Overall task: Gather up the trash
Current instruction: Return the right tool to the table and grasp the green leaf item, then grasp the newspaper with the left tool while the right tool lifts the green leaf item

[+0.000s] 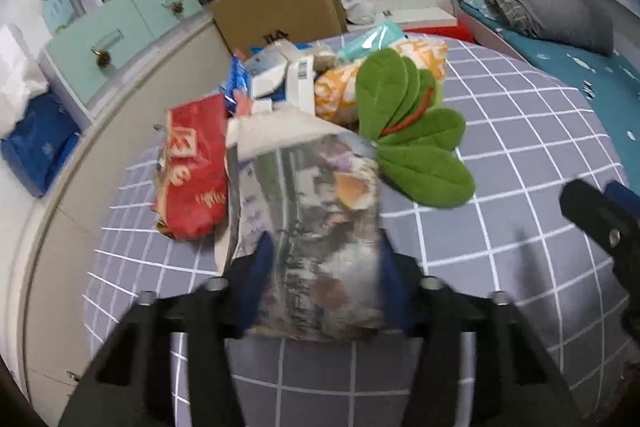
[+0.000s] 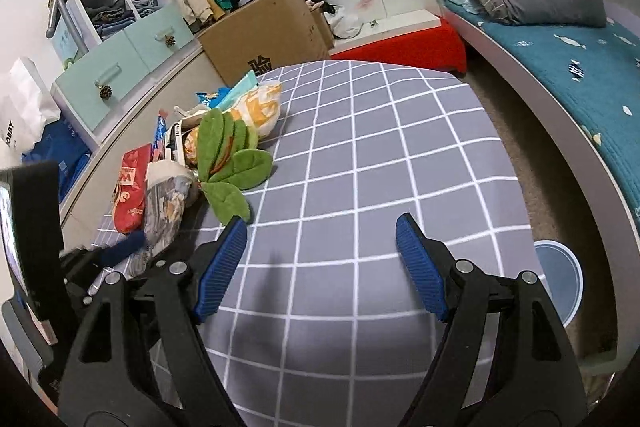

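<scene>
Left gripper (image 1: 324, 279) clamped on crinkled silver printed foil wrapper (image 1: 312, 211), red snack bag (image 1: 196, 167) at its 10 o'clock; right gripper (image 2: 322, 231) wide, empty over grey checked cloth (image 2: 380, 155)

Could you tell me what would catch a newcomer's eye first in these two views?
Probably the heap of snack wrappers on the left part of the grey checked cloth, above all the red packet and the green plush leaves beside it. Next, the left gripper, its blue pads closed on a silvery printed bag at the pile's near end. The right gripper hangs open over bare cloth, holding nothing.
</scene>
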